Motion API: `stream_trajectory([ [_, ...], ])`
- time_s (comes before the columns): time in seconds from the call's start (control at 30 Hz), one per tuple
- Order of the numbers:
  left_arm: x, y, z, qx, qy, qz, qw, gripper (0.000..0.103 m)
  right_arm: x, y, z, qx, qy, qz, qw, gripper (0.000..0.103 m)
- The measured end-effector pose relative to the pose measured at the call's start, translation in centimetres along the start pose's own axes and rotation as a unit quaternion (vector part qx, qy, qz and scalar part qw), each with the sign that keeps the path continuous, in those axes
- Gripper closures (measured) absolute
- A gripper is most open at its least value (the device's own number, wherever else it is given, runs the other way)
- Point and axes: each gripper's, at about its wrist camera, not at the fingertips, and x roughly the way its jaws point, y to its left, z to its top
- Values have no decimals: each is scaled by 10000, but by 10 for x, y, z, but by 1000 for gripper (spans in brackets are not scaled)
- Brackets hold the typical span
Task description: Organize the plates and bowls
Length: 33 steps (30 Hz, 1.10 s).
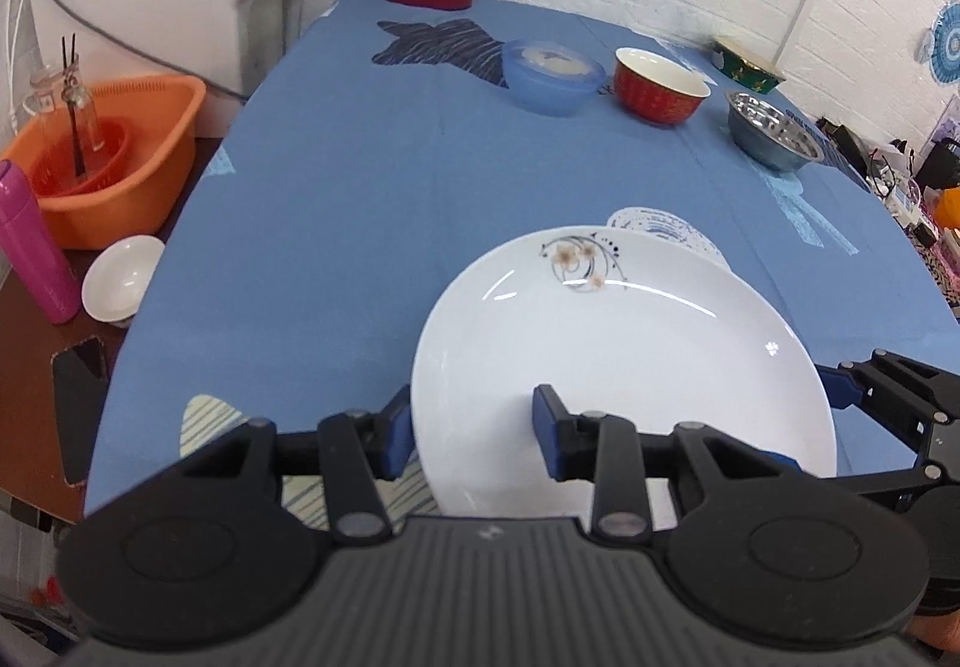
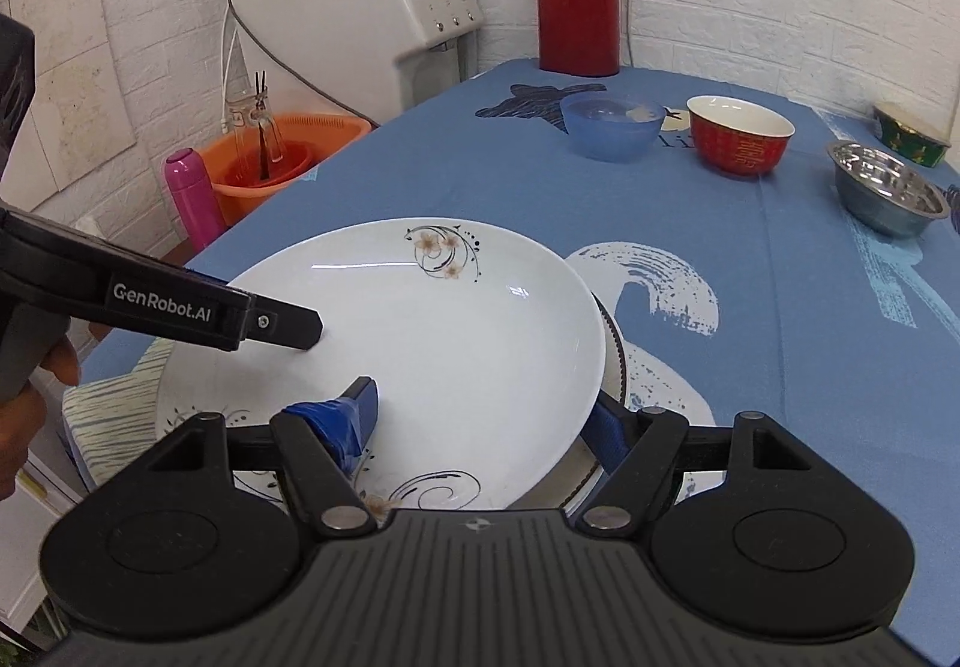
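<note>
Two grippers straddle opposite rims of the white plate (image 2: 456, 331): left gripper (image 1: 474, 430) and right gripper (image 2: 486, 421), both jaws wide.

Glossy ceramic plate (image 1: 624, 343), matt cloth tablecloth (image 1: 390, 199), shiny steel bowl (image 1: 771, 138).

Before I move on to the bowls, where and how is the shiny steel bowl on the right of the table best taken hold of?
Take the shiny round steel bowl by its thin rolled rim, one finger inside and one outside. It stands upright and open, with nothing visible inside. Probably come from its near side with the right tool: the green patterned bowl sits just behind it, while the blue tablecloth in front is bare.
</note>
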Motion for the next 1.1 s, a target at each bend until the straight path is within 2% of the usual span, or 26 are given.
stream_trajectory([
  [0.03,-2,-1,-2,45,-104,16,9999,51,-1,2,-1,-22,-16,-63,10000,45],
  [0.07,-4,-1,-3,80,-200,17,9998,50,-2,5,-2,-86,-36,-125,9999,45],
  [0.27,-9,1,-1,73,-309,121,9994,50,-2,9,-2,-163,-37,-285,9995,44],
  [0.43,-14,5,2,4,-369,165,9992,50,-6,1,0,149,-13,-180,9997,44],
  [0.57,-16,5,5,-16,-421,186,9989,49,-5,2,3,171,111,-134,9997,42],
  [0.67,-17,4,6,-10,-456,237,9987,49,-8,-2,4,265,38,-164,9995,43],
  [0.8,-13,0,8,52,-413,312,9986,49,-2,11,5,-229,209,-384,9988,41],
  [0.87,-11,-5,7,122,-424,323,9985,49,-1,9,5,-158,251,-301,9991,41],
  [0.93,-9,-11,5,272,-451,504,9973,48,-2,5,4,-43,261,-209,9994,43],
  [1.03,2,-21,1,659,-427,1117,9906,48,-4,6,3,-72,269,-193,9994,43],
  [1.1,5,-22,-3,788,-445,1260,9879,47,-5,7,3,-101,275,-196,9994,43],
])
